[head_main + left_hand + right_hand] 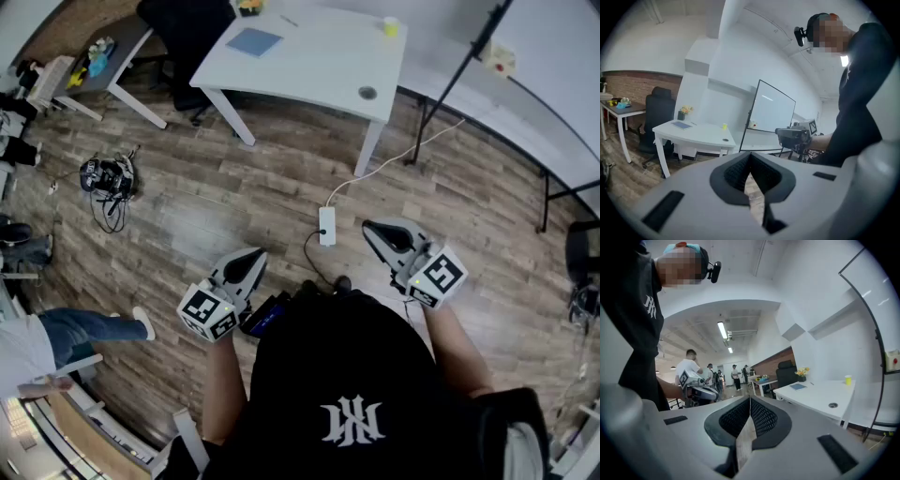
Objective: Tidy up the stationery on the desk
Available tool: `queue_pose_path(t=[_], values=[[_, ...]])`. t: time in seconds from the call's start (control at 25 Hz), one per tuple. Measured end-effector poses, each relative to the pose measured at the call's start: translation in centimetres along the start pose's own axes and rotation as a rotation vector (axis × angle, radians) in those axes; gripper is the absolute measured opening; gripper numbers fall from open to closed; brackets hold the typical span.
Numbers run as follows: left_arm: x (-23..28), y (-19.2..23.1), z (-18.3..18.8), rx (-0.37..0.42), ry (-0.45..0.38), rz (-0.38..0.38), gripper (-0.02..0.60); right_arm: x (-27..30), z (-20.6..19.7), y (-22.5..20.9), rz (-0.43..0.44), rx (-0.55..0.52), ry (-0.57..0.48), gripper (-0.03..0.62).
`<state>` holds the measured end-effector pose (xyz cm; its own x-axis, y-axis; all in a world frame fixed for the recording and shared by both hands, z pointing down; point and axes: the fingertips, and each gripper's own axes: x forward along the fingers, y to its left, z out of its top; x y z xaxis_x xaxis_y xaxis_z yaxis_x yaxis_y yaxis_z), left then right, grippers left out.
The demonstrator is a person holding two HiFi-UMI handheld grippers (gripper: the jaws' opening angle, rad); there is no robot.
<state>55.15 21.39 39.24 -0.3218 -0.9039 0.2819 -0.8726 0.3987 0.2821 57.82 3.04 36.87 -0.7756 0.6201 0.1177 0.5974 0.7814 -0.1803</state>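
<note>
I stand on a wooden floor, a few steps from a white desk point(309, 56). On the desk lie a blue notebook point(254, 41) and a small yellow cup point(390, 26); a flower pot point(248, 7) stands at its far edge. My left gripper point(253, 258) is held level in front of me, shut, with nothing between its jaws. My right gripper point(375, 230) is likewise shut and empty. In the left gripper view the desk point(696, 133) shows at the left with the notebook point(681, 125) and the cup point(724, 126). The right gripper view shows the desk point(820, 397) at the right.
A black office chair point(187, 37) stands behind the desk. A white power strip point(326, 225) with its cable lies on the floor ahead. A whiteboard on a black stand point(553, 66) is at the right. A grey side table point(103, 66) and a bundle of cables point(108, 178) are at the left. A person point(56, 337) sits nearby.
</note>
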Motion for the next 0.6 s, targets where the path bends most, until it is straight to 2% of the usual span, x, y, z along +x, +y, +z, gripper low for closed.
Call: queue_pose_path(t=[0.12, 0.36, 0.6], values=[[-0.2, 0.5, 0.8, -0.001, -0.042, -0.002, 0.002, -0.1, -0.7, -0.6, -0.017, 0.008, -0.004, 0.035], [0.1, 0.9, 1.5, 0.006, -0.055, 0.012, 0.002, -0.7, -1.3, -1.1, -0.024, 0.006, 0.008, 0.035], [0.8, -0.9, 0.2, 0.023, -0.025, -0.010, 0.002, -1.2, -1.6, -0.2, -0.007, 0.000, -0.006, 0.037]])
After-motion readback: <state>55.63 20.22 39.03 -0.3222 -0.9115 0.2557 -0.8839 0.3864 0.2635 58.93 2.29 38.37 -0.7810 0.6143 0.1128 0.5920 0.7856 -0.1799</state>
